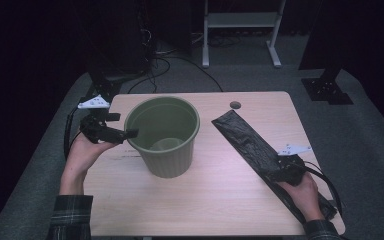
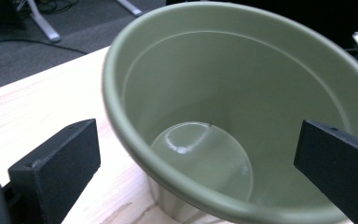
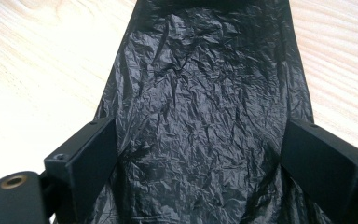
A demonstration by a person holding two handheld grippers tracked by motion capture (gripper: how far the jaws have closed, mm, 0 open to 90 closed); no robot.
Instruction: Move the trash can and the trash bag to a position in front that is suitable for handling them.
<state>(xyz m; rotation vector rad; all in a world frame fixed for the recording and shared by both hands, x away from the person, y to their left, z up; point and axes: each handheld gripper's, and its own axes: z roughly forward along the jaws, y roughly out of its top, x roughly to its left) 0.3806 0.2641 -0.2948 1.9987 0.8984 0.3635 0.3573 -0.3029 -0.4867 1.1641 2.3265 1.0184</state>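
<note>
High view: sitting upright a bit left of centre on the pale wood surface (image 1: 215,195), a ribbed green bin (image 1: 163,136), open top, nothing inside but its shiny bottom. Lying flat at about 3 o'clock from it, a long folded black bag (image 1: 250,142), running diagonally from the far middle toward the near right corner. Hovering at the bin's 9 o'clock, the left gripper (image 1: 128,133), held in a hand (image 1: 82,154), tip just touching or nearly touching the rim. Resting over the near part of the bag, the right gripper (image 1: 279,170), gripped by the other hand (image 1: 305,195). Also showing at 12 o'clock on the surface, a small round dark spot (image 1: 235,105).

Left gripper view: looking straight into the bin (image 2: 233,93), fingers (image 2: 60,163) standing wide apart, one outside the rim over the wood, the other across the opening. Not gripping anything.

Right gripper view: crinkly black bag (image 3: 200,130) stretching toward 12 o'clock, fingers (image 3: 91,158) spread open along both edges of it, not clamping it, pale surface (image 3: 37,70) showing either side.
</note>
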